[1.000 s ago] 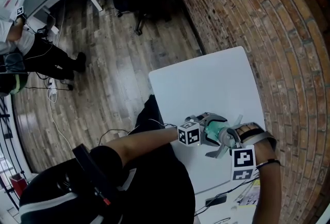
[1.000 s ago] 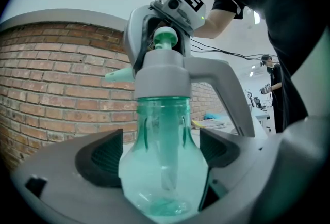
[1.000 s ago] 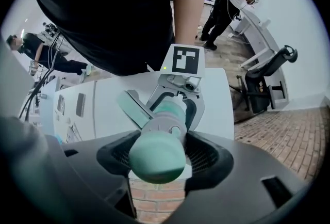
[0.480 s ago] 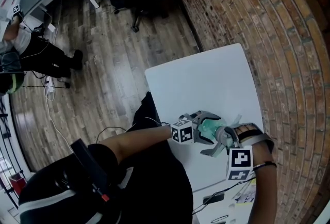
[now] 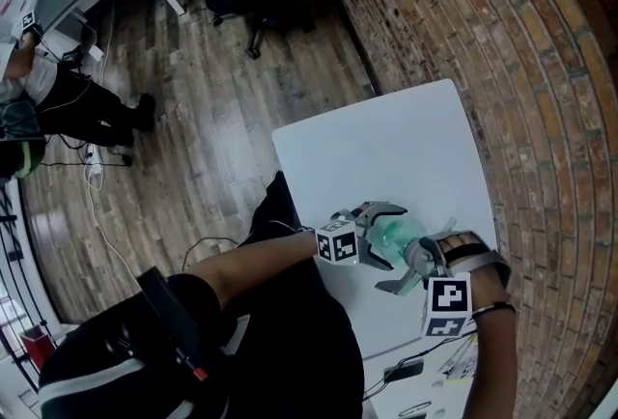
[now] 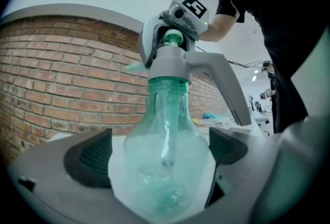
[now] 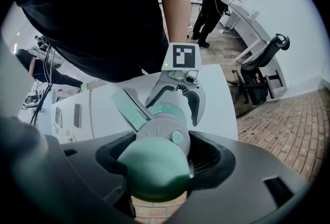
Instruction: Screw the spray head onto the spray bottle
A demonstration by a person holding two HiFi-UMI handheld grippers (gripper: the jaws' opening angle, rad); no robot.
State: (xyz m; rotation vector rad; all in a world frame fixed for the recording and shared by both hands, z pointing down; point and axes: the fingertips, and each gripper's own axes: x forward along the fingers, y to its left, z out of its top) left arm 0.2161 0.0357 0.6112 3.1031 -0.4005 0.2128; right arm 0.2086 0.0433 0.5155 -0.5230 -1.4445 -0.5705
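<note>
Brick wall [image 5: 502, 41] runs along the right, with a wood floor [image 5: 222, 98] on the left where another person [image 5: 58, 94] stands far off. White table [image 5: 386, 147] lies between them, bare over its far half. At its near edge the work is held up off the top, with nothing resting on the surface there.

Left gripper [image 6: 162, 150] has its jaws spread either side of the bottle [image 6: 165, 166]. The right pad seems to meet the glassy green belly, while a thin strip of white shows at the left pad, so this looks like a loose cradle and not a firm clamp. Right gripper [image 7: 157, 158] comes in from the opposite end, its jaws pinching the spray head [image 7: 154, 161] by its rounded green back.

In the left gripper view the spray head sits on the bottle's neck, grey collar square over the rim, with the trigger [image 6: 224, 89] hanging down to the right and the dip tube [image 6: 166, 135] reaching into the bottle. Seating and starting the thread therefore look done. How far the collar has been wound down cannot be read, since no thread shows above or below it.

What is probably left is the last tightening: the left jaws would need to close on the bottle so that the right can turn the head against it. After that, the bottle would be set on the table.
</note>
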